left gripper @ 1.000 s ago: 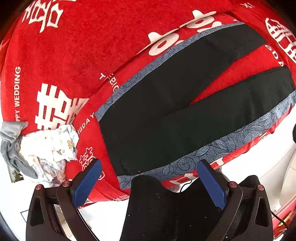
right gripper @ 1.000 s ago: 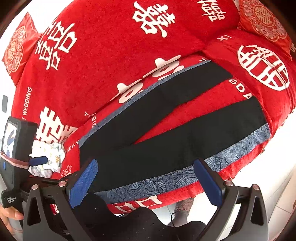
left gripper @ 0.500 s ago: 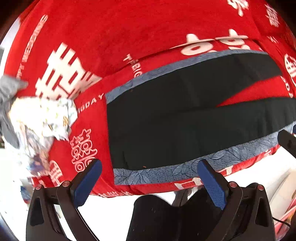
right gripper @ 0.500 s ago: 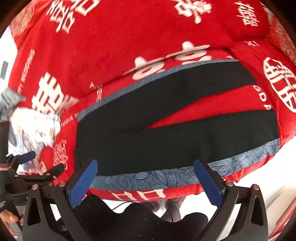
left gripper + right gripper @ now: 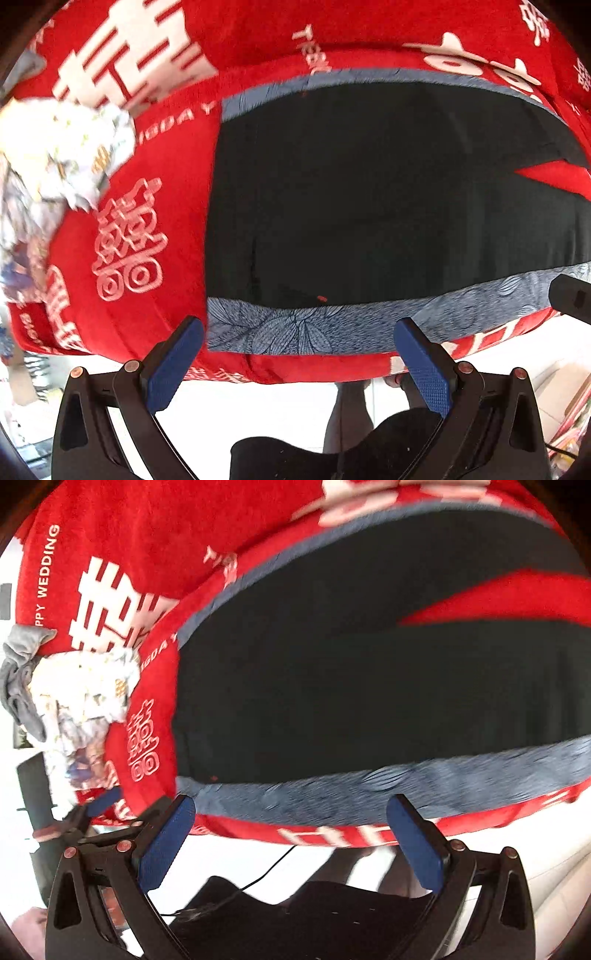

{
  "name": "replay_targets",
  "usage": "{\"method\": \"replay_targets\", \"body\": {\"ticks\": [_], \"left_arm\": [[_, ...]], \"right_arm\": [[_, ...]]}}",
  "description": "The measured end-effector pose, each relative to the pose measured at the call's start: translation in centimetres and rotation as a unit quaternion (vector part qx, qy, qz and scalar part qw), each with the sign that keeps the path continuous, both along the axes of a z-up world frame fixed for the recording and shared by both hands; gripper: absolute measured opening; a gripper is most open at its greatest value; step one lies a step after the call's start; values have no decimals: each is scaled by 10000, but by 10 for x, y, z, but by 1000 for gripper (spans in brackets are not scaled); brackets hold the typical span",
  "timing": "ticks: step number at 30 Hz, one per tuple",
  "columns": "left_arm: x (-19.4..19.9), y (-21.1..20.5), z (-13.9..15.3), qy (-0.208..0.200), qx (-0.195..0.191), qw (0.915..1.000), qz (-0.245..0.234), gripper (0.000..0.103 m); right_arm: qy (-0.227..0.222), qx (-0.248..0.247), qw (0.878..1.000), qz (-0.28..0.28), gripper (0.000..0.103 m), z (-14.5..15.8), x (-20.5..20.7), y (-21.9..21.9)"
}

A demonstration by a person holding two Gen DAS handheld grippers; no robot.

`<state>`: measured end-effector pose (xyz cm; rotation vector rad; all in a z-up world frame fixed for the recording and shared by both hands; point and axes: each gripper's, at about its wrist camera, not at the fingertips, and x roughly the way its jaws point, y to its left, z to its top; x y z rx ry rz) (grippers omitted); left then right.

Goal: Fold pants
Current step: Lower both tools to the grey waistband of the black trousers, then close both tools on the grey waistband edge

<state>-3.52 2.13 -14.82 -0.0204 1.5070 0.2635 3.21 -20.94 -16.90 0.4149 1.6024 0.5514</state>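
Pants are laid flat on the red cover, both the left gripper and right gripper are held wide and empty near the waist hem, so cover could be pinched along with it.

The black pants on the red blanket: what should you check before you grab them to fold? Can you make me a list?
1. Left tool open with nothing in it: ok.
2. Right tool open with nothing in it: ok.
3. Black pants lie flat on the red blanket, legs spread apart: ok.
4. Blue patterned side stripe reachable at the near edge: ok.
5. White crumpled cloth apart from the pants: ok.
6. Leg cuffs in view: not ok, out of frame.
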Motion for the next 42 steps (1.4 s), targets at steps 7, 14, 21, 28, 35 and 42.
{"method": "replay_targets", "body": {"ticks": [7, 14, 21, 28, 35, 42], "left_arm": [[-19, 20, -47, 77, -223, 9995, 209, 103], [-24, 28, -68, 43, -401, 9985, 377, 103], [-23, 30, -76, 84, -436, 9982, 414, 103], [-33, 63, -81, -54, -1386, 9856, 971, 103], [-53, 90, -94, -97, -2657, 9549, 1325, 103], [-74, 88, -102, -93, -2963, 9448, 1397, 103]], "right_arm": [[482, 532, 9974, 65, 103, -50, -13, 34], [717, 699, 9949, 143, 103, -73, -24, 43], [919, 723, 9931, 101, 103, -86, -31, 42], [1243, 791, 9890, 99, 103, -106, -45, 30], [1265, 1327, 9818, -497, 103, -119, -47, 13], [1216, 2166, 9644, -907, 103, -122, -50, 30]]}}
